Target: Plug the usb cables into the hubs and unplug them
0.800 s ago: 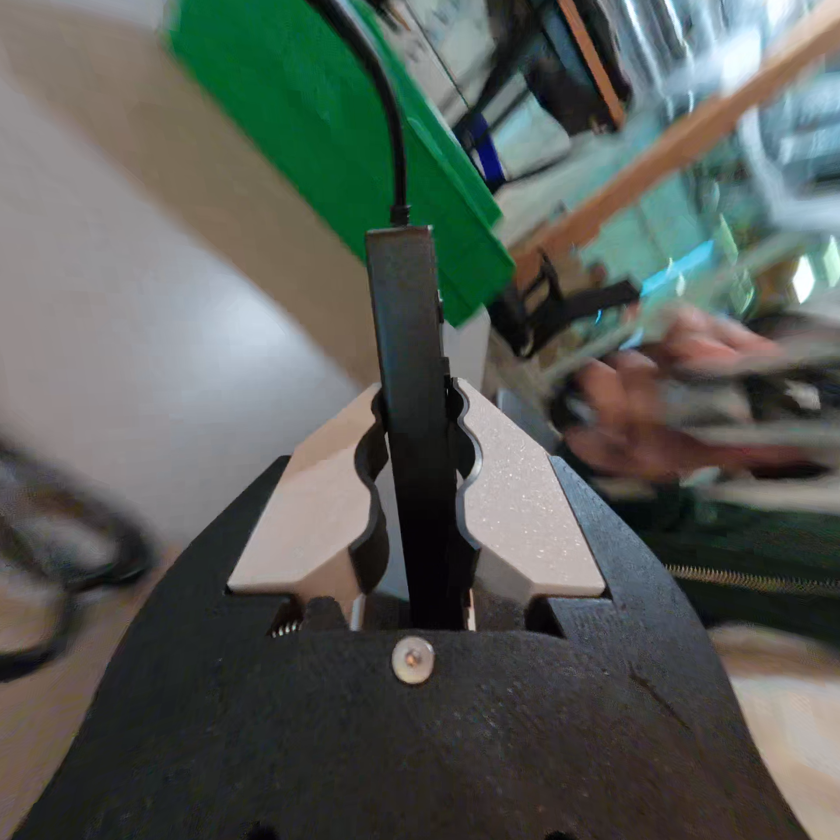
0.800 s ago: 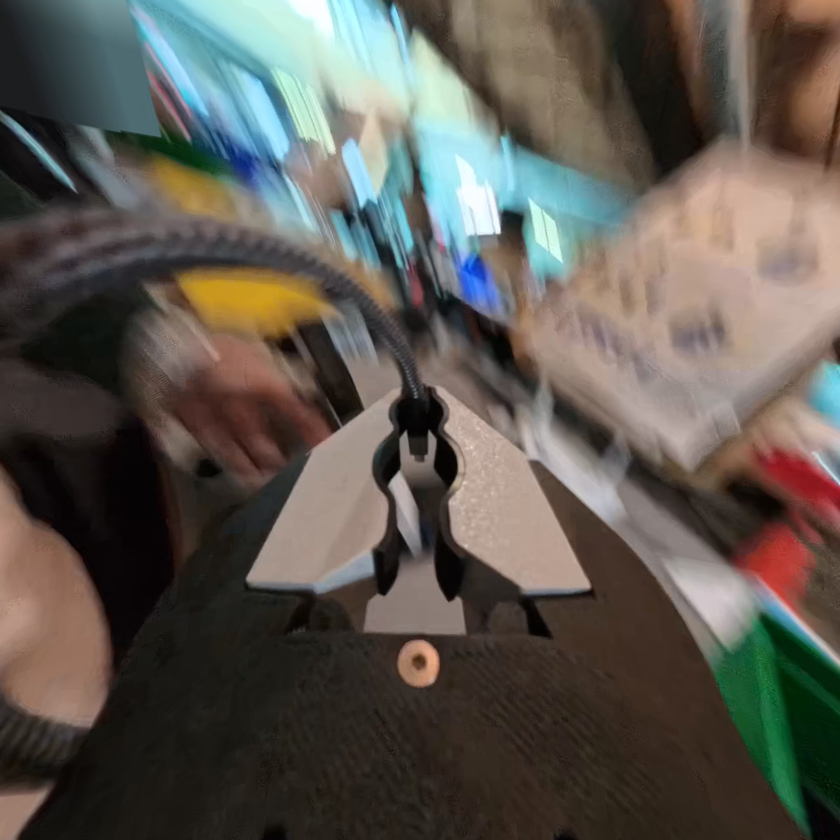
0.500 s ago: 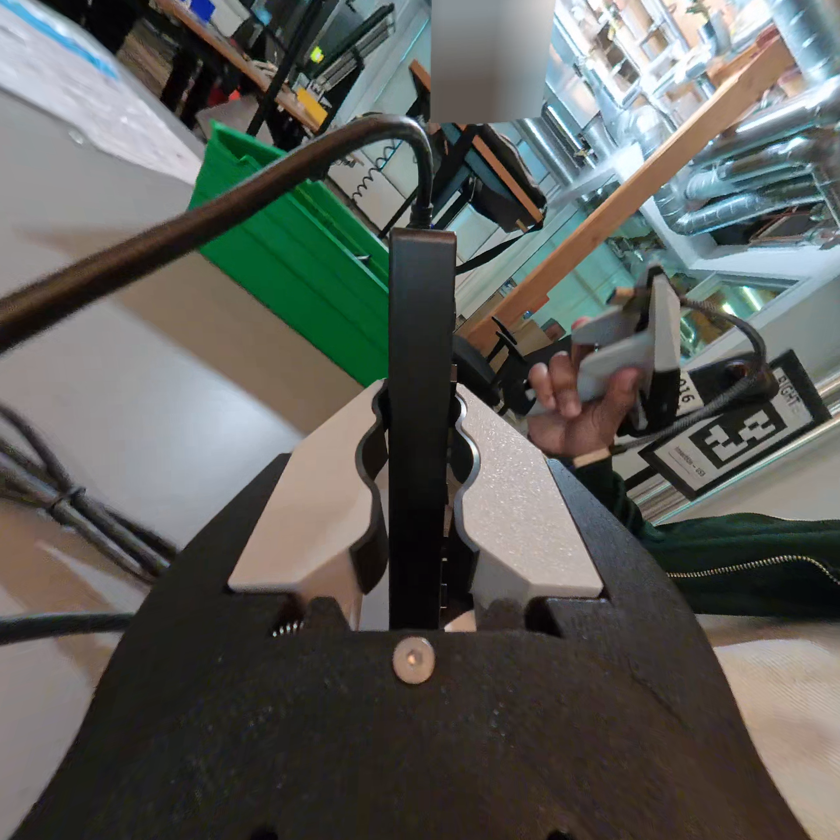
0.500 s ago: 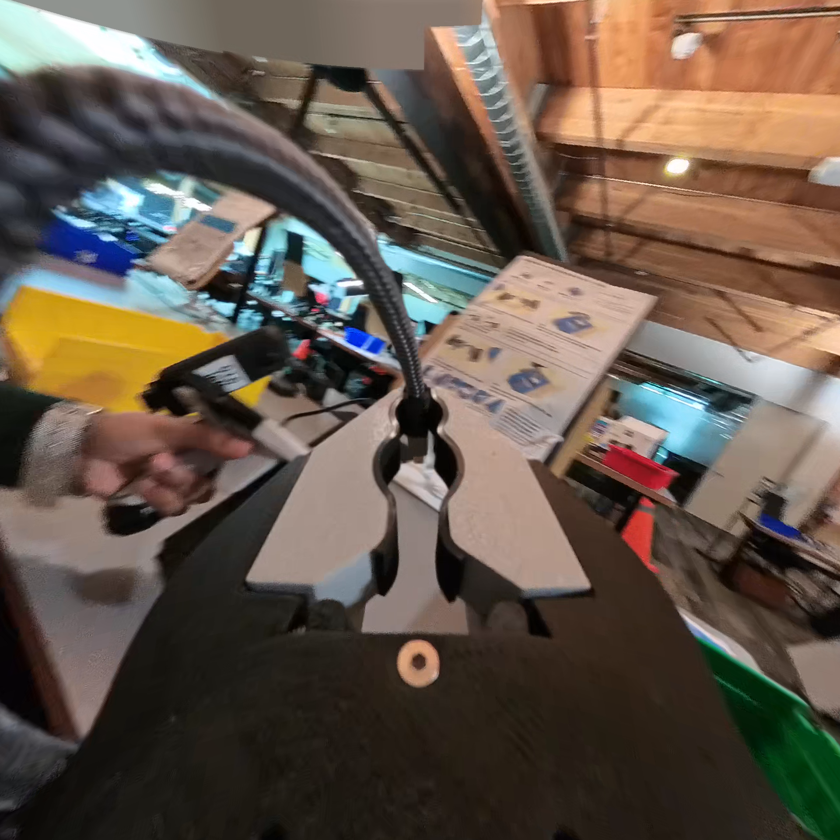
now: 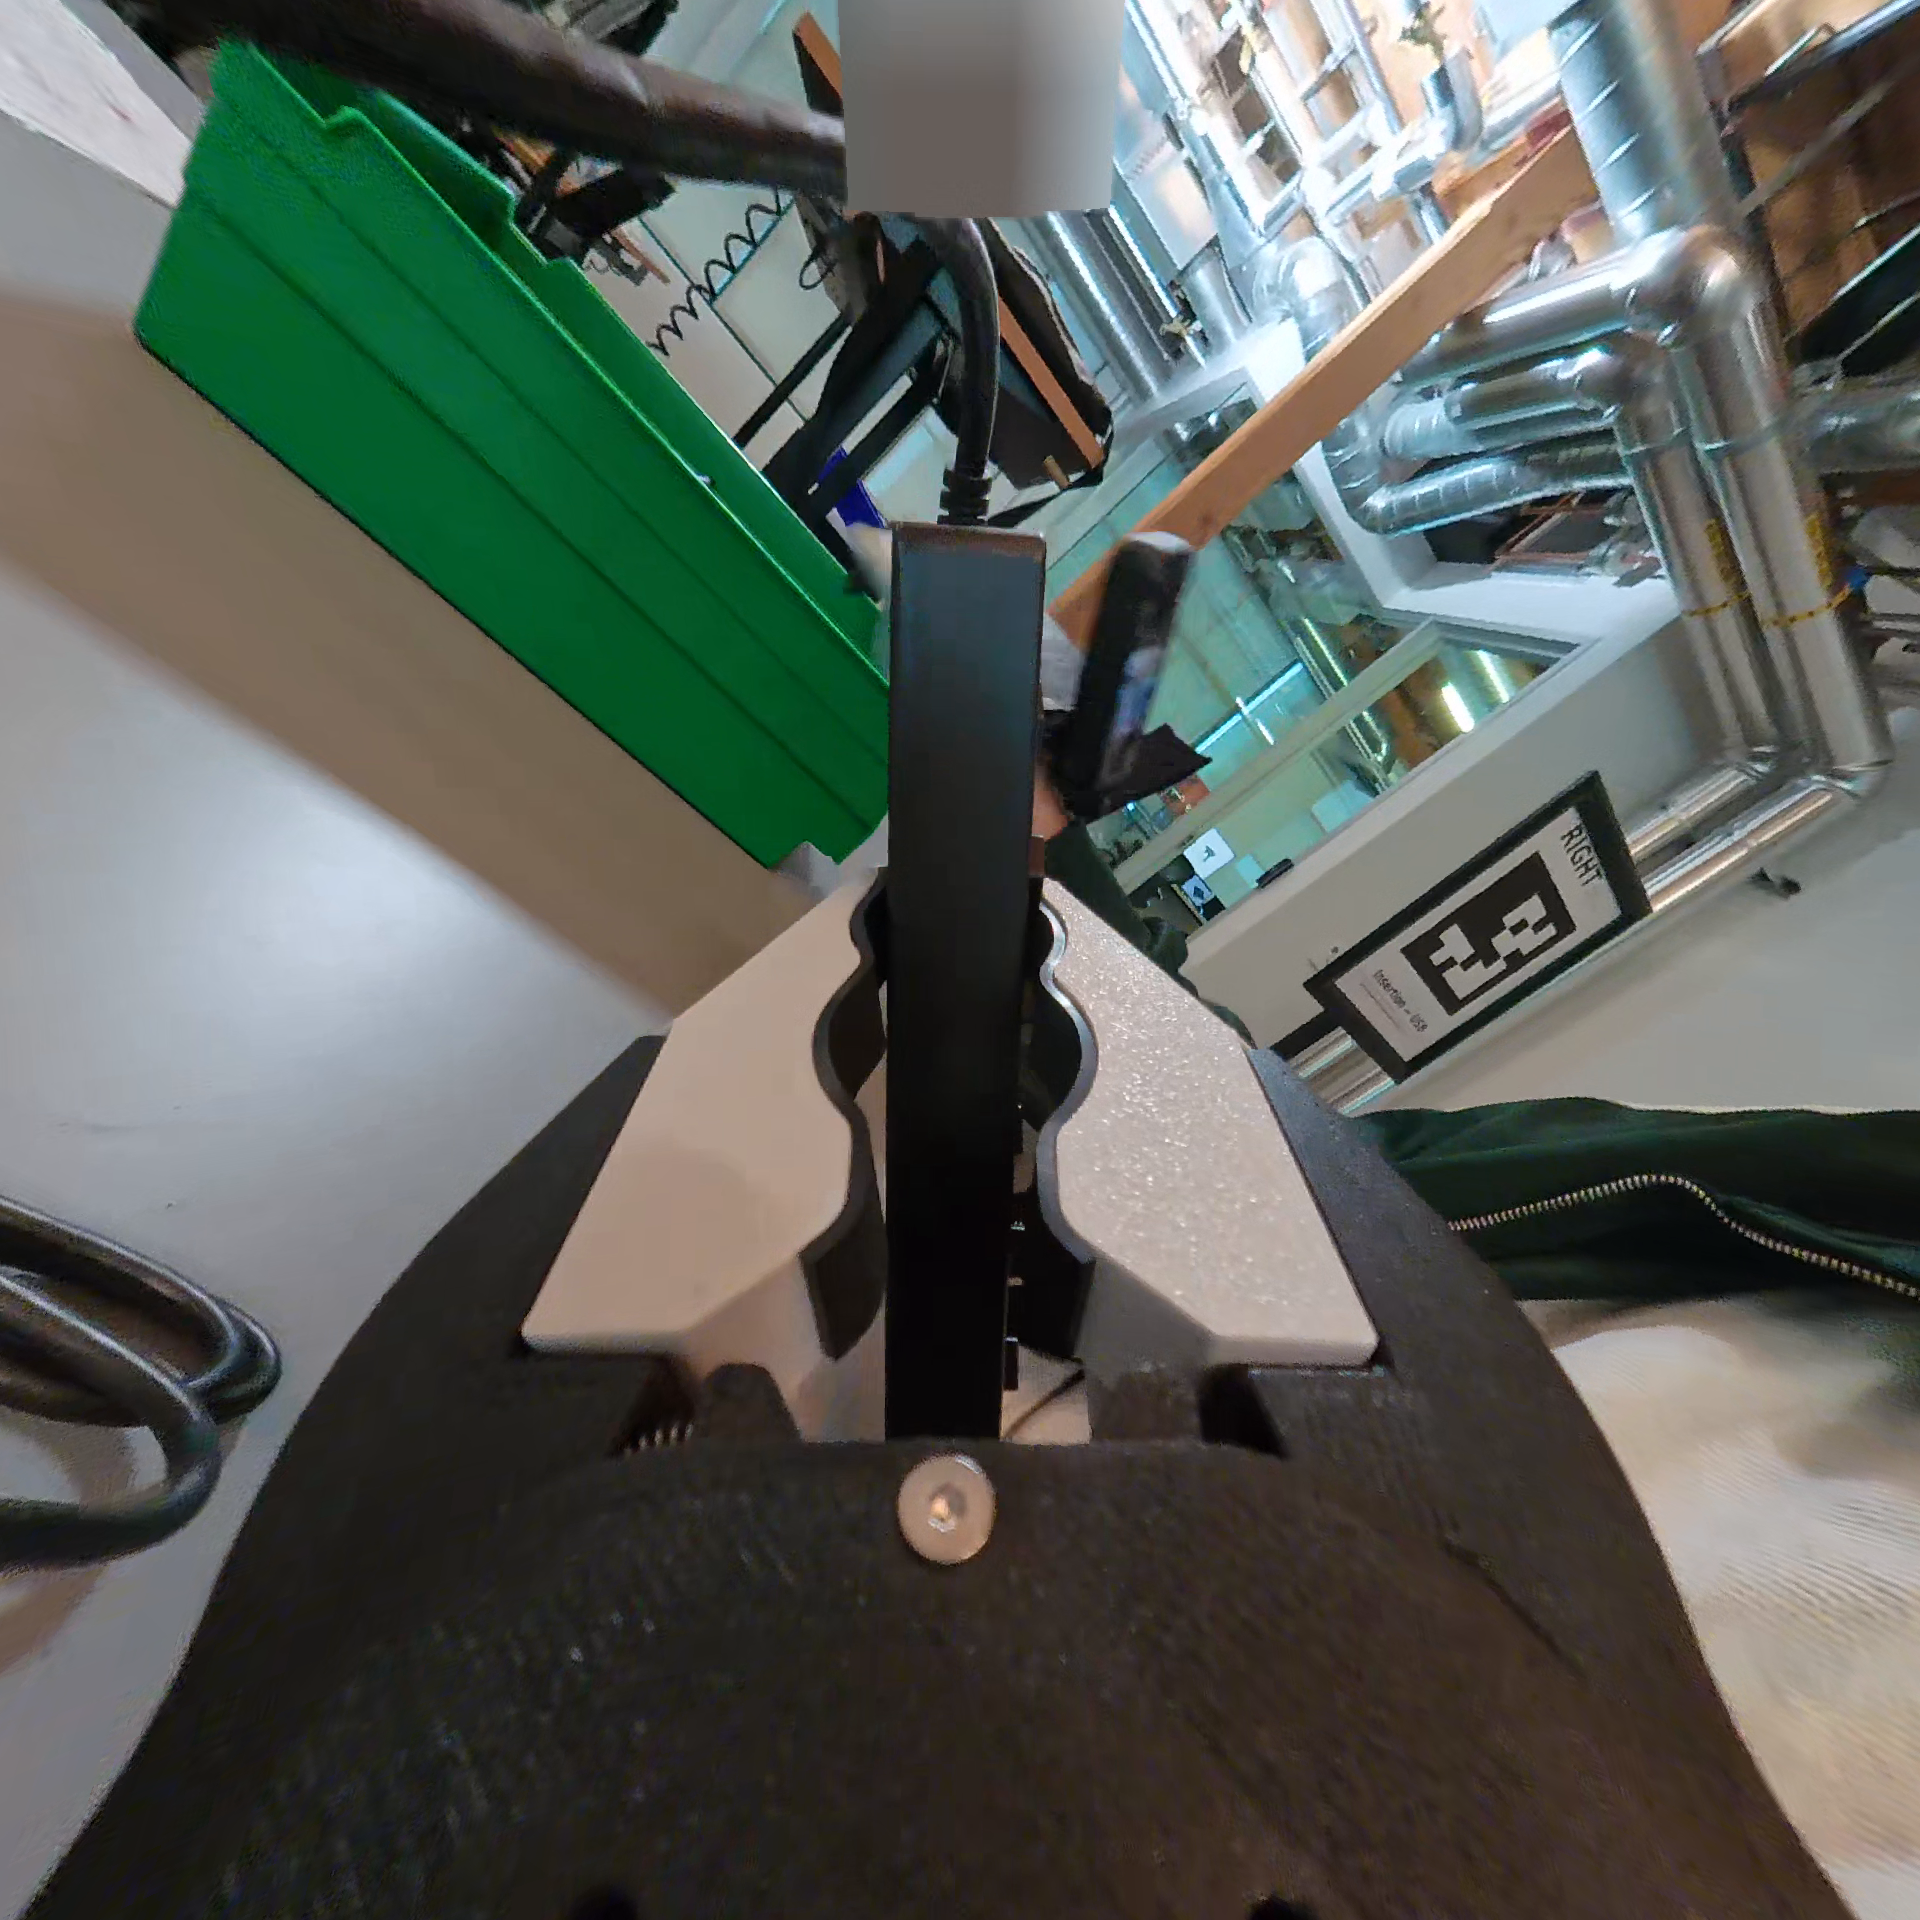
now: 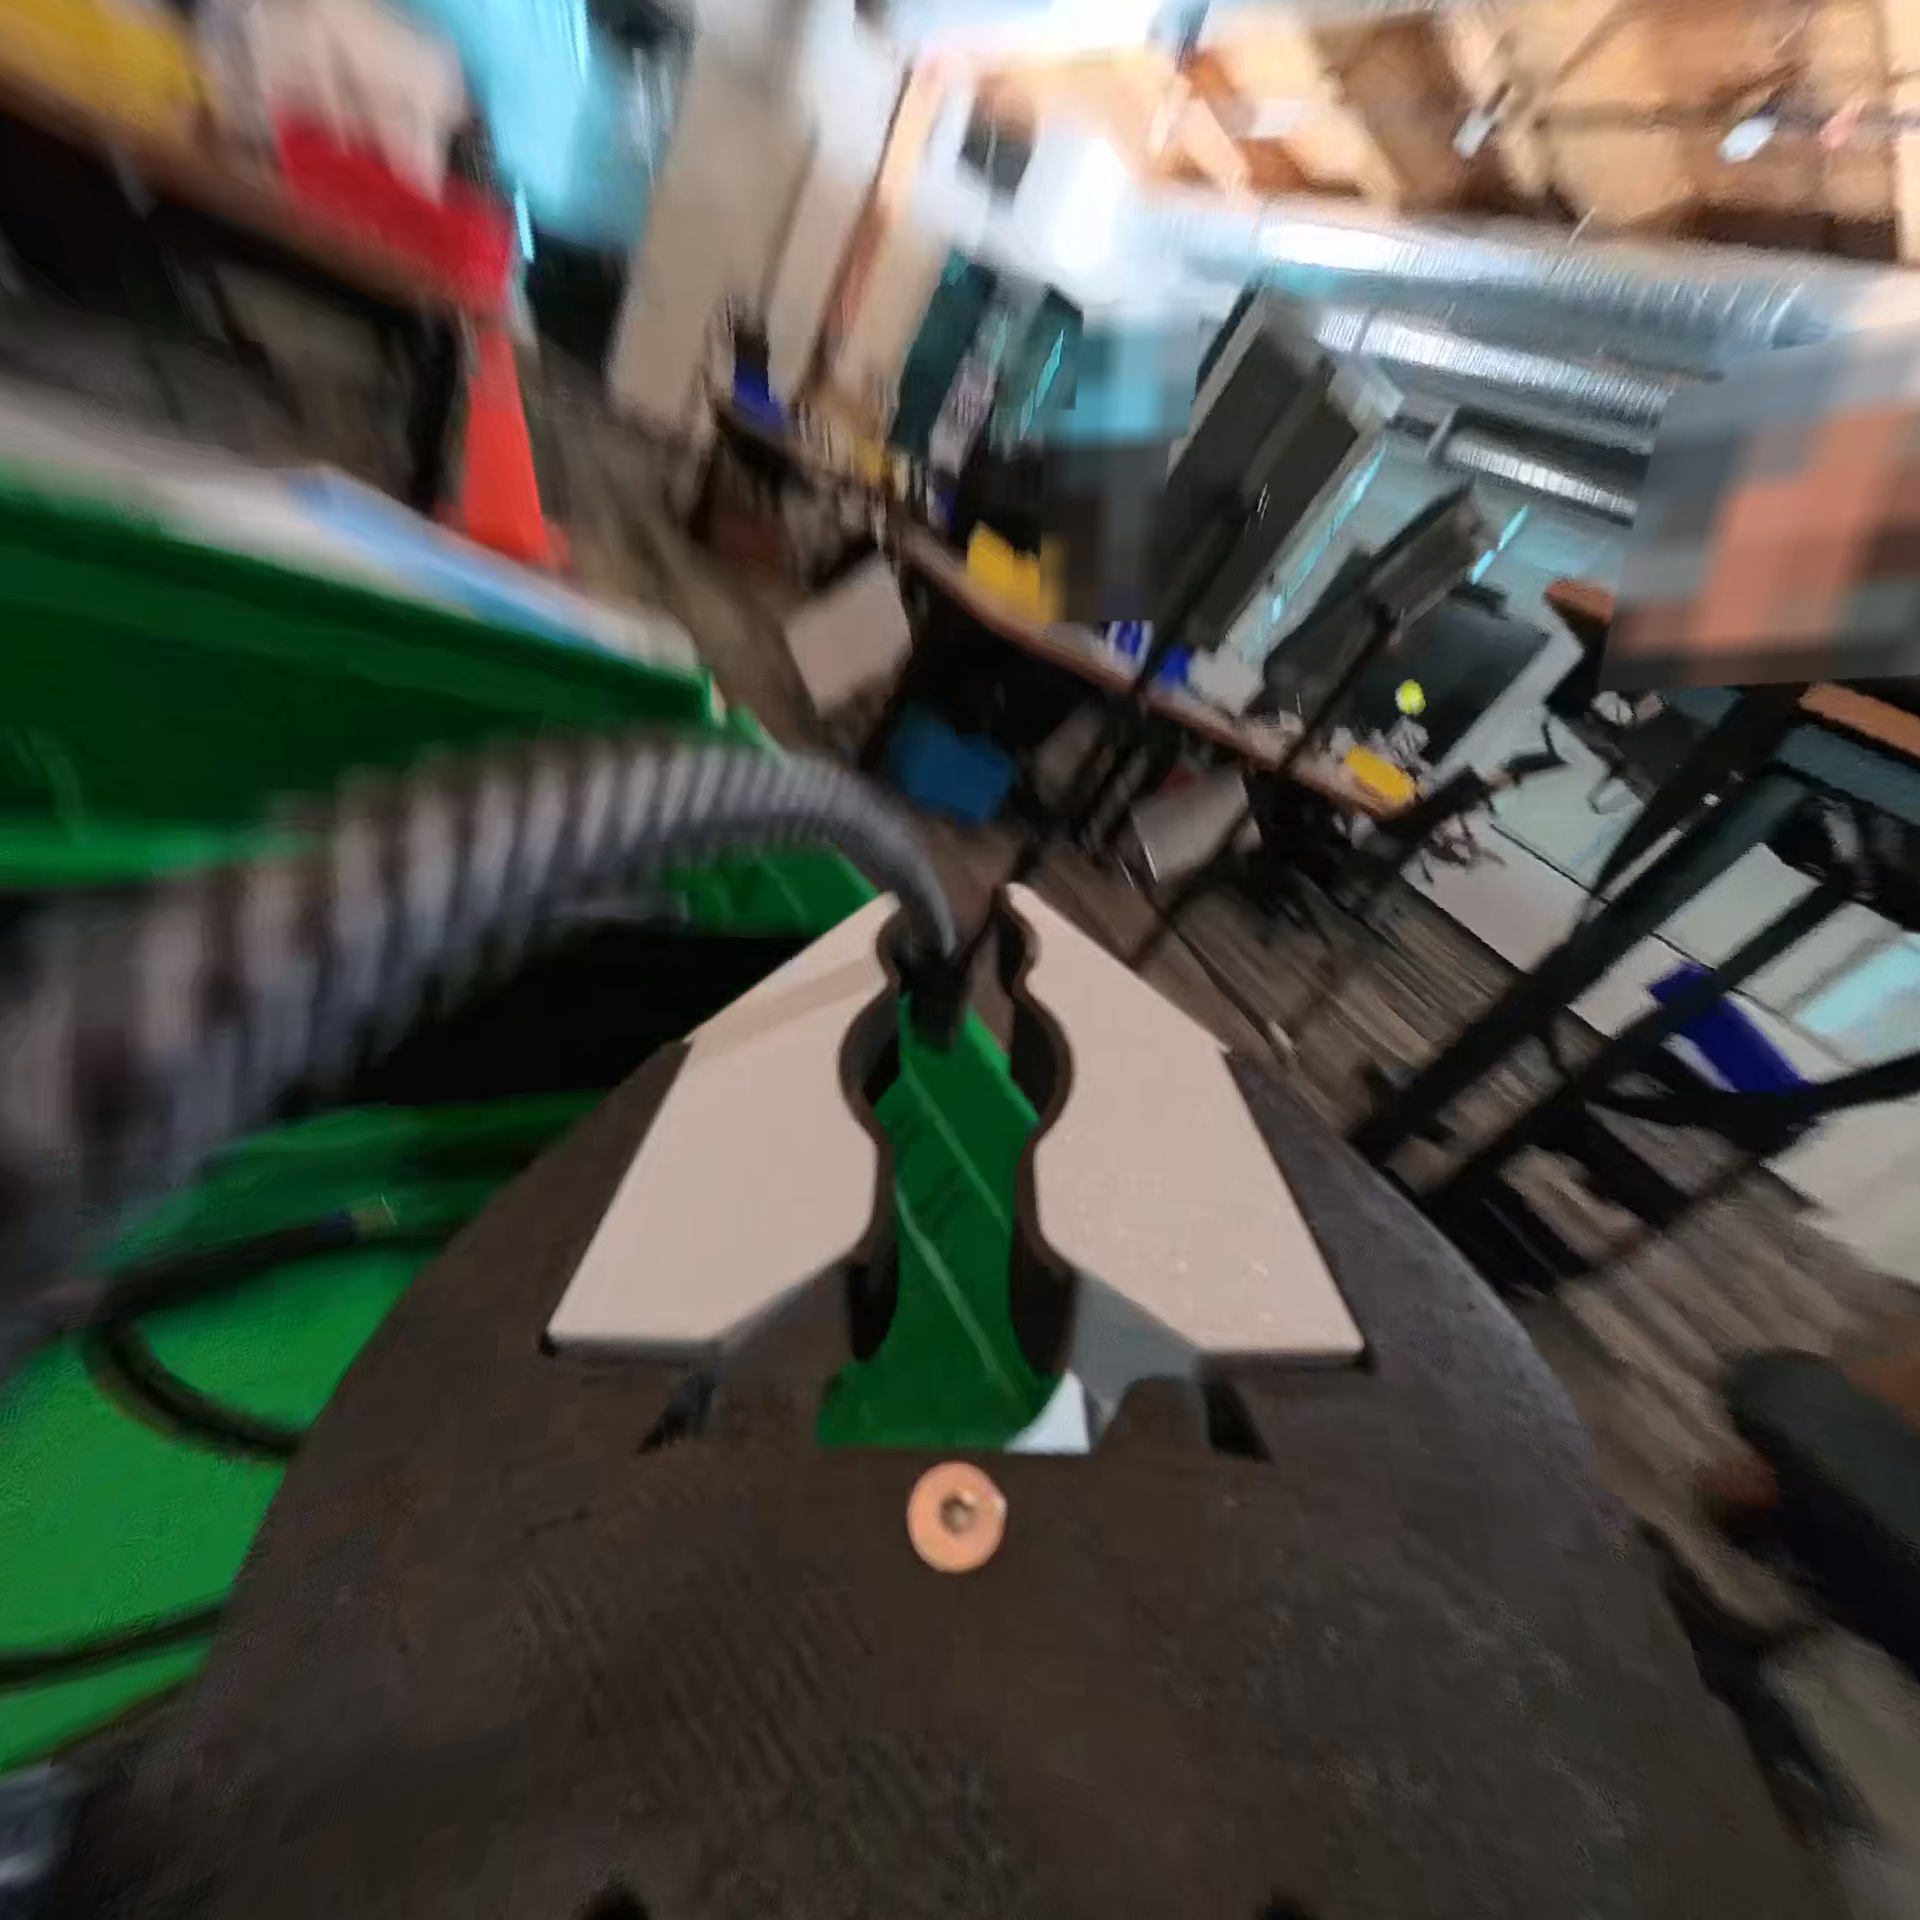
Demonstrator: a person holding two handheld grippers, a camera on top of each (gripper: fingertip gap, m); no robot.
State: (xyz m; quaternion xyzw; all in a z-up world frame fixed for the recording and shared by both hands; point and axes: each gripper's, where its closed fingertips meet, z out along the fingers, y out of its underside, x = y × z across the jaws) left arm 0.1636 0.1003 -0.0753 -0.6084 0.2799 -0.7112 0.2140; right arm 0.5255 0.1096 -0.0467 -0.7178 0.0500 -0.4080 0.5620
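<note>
My left gripper is shut on a black USB hub, held edge-on and sticking up past the fingertips. The hub's black cable leaves its top end and arcs away to the upper left. My right gripper is shut on the plug of a grey braided USB cable, which loops off to the left; this view is blurred. In the left wrist view the other gripper shows just behind and right of the hub; whether cable and hub touch is hidden.
A green bin stands on the pale table behind the hub, and it also fills the left of the right wrist view. Black cables lie at the left. A marker sign and a dark green sleeve are on the right.
The right gripper has come close behind the hub in the left wrist view. The right wrist view has swung from the poster and the hand to the green bin. Both grips hold.
</note>
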